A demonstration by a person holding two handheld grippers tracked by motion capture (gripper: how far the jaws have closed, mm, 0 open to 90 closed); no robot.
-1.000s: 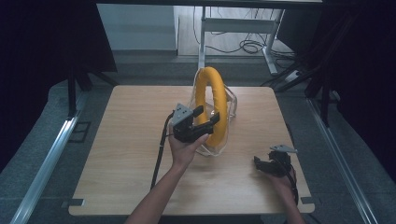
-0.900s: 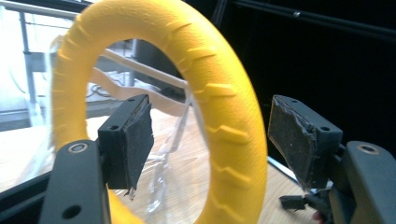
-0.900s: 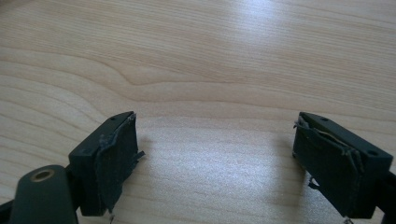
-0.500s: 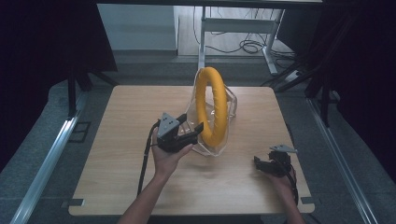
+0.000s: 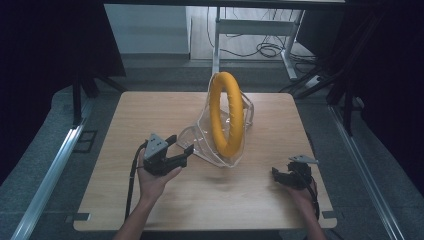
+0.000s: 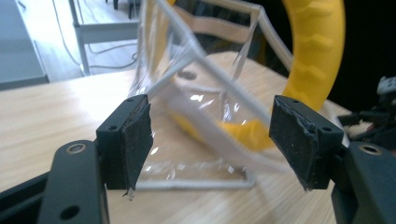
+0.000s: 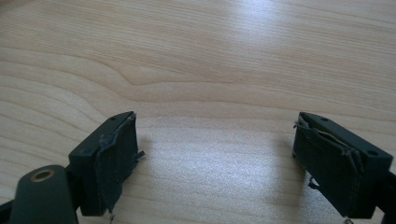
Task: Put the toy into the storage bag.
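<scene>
From above, a light wooden table (image 5: pixel 125 200) with rounded corners holds everything. On the left side, a hand (image 5: pixel 152 181) holds the left gripper (image 5: pixel 181 151), whose tips sit just beside a clear plastic holder (image 5: pixel 200 140). The holder is see-through and shiny, with bent walls and pale edges. A big yellow ring (image 5: pixel 227 115) stands upright on its edge inside it, near the middle of the table. On the right, the right gripper (image 5: pixel 280 176) rests low near the table's front edge, well apart from the ring.

The left gripper view comes in close. Its two black jaws stand wide apart with nothing between them. Their dark pads (image 6: pixel 138 140) look rough and torn at the edges. Past them the clear holder (image 6: pixel 196 98) glints, and the yellow ring (image 6: pixel 313 51) shows bumpy ridges on its surface.

The right gripper view shows bare wood grain (image 7: pixel 196 60), smooth with wavy lines. Its jaws are also spread wide and hold nothing, and its pads (image 7: pixel 114 161) are frayed too.
</scene>
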